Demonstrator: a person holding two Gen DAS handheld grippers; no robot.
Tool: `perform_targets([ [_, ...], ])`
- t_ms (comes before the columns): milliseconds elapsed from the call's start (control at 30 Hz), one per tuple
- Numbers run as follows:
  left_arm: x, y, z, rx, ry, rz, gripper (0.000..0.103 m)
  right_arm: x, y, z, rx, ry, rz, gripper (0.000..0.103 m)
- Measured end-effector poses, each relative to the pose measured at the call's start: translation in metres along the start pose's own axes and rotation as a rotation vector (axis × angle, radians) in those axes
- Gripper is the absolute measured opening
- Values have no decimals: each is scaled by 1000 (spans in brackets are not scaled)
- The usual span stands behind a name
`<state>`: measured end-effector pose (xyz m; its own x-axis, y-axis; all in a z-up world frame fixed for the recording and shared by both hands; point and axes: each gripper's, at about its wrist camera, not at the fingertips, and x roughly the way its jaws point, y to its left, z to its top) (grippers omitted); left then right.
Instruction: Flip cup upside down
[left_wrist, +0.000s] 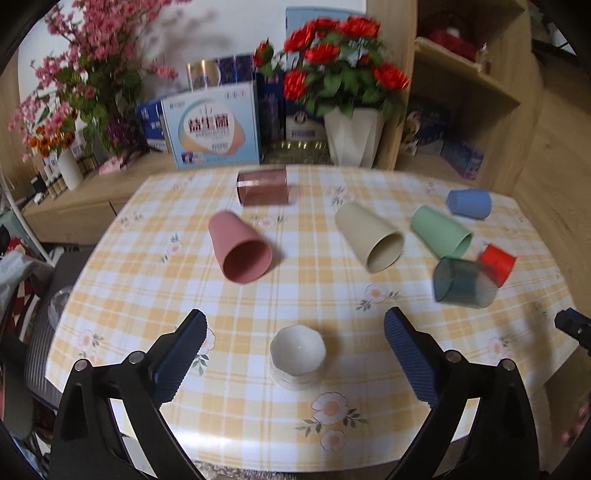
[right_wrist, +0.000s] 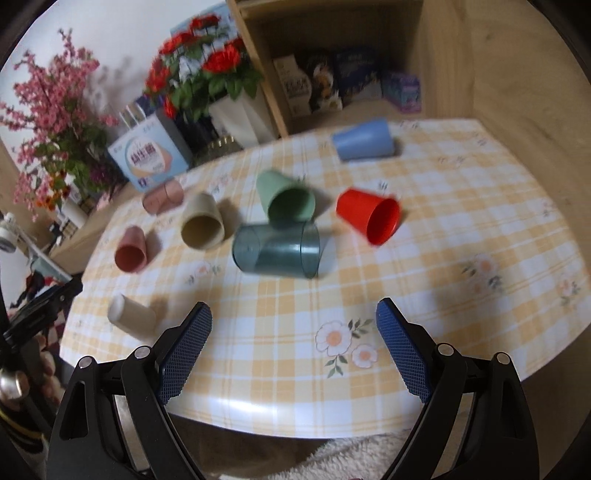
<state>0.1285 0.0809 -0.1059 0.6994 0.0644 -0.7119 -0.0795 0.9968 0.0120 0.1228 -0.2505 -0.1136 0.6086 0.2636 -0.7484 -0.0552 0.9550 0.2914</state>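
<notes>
- On the table with the yellow checked cloth (left_wrist: 258, 295) lie many cups, most of them tipped on their sides: pink (left_wrist: 240, 247), beige (left_wrist: 369, 236), green (left_wrist: 441, 230), blue (left_wrist: 469, 203), red (left_wrist: 496, 262) and a see-through grey one (left_wrist: 463, 282).
- The white cup (left_wrist: 297, 356) sits near the table's front edge, and in the left wrist view its mouth looks to face upward; from the right wrist view it looks more tilted (right_wrist: 131, 315), so I can't be sure.
- The left gripper (left_wrist: 295, 354) hangs right over it, jaws spread wide and holding nothing, with the cup sitting between the two blue pads (left_wrist: 181, 354).
- The right gripper (right_wrist: 293, 350) is also wide open and empty, over bare cloth; the white cup lies well off to its left.
- I judge the left hand is the nearer one, and the cup's axis runs roughly toward that camera, so closing across its sides looks like the natural grasp before turning it over.
</notes>
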Motion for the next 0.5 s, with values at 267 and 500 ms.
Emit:
perform_targets([
  [267,-84,-22,-4,34,-150,52,97,-71,16,7,-77,-179,-43,88],
  [500,-128,-35,-15,28,-227,40,97,-108,25,0,-96,-305,-82,88],
])
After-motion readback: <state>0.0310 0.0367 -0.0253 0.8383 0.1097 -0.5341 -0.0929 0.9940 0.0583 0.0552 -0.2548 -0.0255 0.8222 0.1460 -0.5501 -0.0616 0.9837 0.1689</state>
